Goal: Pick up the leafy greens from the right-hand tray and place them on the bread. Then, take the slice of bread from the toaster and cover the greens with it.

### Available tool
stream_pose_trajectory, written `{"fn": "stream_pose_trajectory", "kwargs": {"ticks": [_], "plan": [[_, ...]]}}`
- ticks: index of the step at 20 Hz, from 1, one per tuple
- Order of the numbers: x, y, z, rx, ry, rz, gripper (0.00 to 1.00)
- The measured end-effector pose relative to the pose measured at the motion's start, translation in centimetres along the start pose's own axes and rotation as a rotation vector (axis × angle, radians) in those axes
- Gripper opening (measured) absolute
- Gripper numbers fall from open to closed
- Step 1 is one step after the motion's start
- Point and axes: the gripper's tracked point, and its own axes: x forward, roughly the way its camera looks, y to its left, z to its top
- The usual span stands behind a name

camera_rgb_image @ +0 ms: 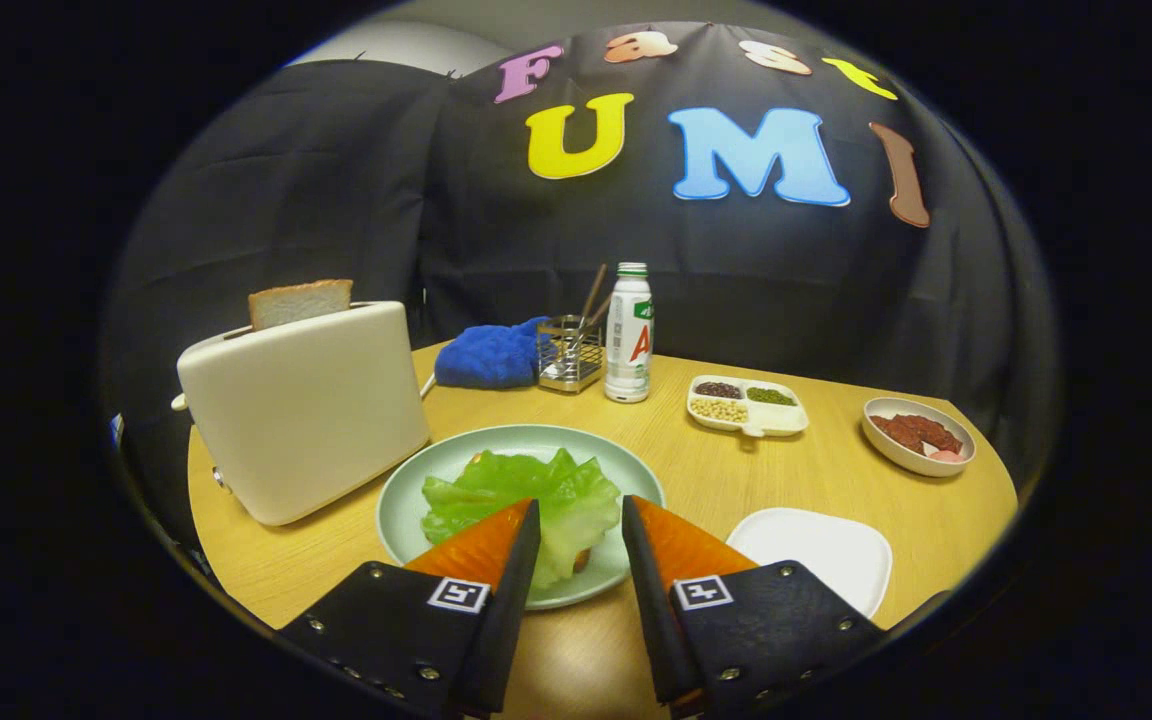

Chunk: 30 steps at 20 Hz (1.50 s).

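hand-held gripper (580,515): fingers spread apart with a clear gap between them, nothing clamped in there. The tips sit over the near part of the green plate, and the leaf shows through the gap.

leafy greens (521,500): already lying on the green plate (406,495), just ahead of and partly under the fingertips. Bright green, pale and whitish toward the near end. A tiny bit of something brownish pokes out under the near edge, probably the bread, but honestly too little shows to be sure.

slice of bread (300,302): sticking up out of the slot of the toaster (306,410), only the top half on show.

toaster: cream coloured, standing just beside the plate on its left, lever knob on its far left side.

white tray (821,555): off to the right of the fingers, near the counter's front edge, bare.

back of the counter (796,475): blue cloth (491,355), then a wire holder (569,352) with sticks in it, then a white bottle (629,335) with a green cap, all close together in a row.

right side: a divided dish (746,405) with beans or grains in its compartments, and further right a bowl (918,435) holding reddish-brown slices.
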Motion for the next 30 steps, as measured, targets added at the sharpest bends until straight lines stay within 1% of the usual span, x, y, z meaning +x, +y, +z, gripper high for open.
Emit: {"fn": "stream_pose_trajectory", "kwargs": {"ticks": [1,5,7,10,13,14,19,21,23,27,30], "plan": [[-0.6,-0.4,0.6,0.004,-0.026,-0.015,0.56],[-2.9,-0.6,4.0,0.042,-0.145,-0.07,0.56],[-3.8,-0.7,4.5,0.074,-0.132,-0.142,0.56],[-4.4,1.2,5.3,0.043,-0.129,-0.16,0.56],[-5.2,2.0,5.4,0.029,-0.133,-0.234,0.56],[-5.4,2.7,5.7,0.029,-0.142,-0.24,0.56],[-5.6,7.0,7.3,0.102,-0.16,-0.198,0.56],[-5.6,7.7,7.5,0.143,-0.147,-0.213,0.56],[-5.2,9.3,7.9,0.191,-0.132,-0.18,0.56],[-4.8,11.5,9.5,0.168,-0.146,-0.179,0.56],[-4.6,15.0,10.6,0.151,-0.153,-0.136,0.57]]}}
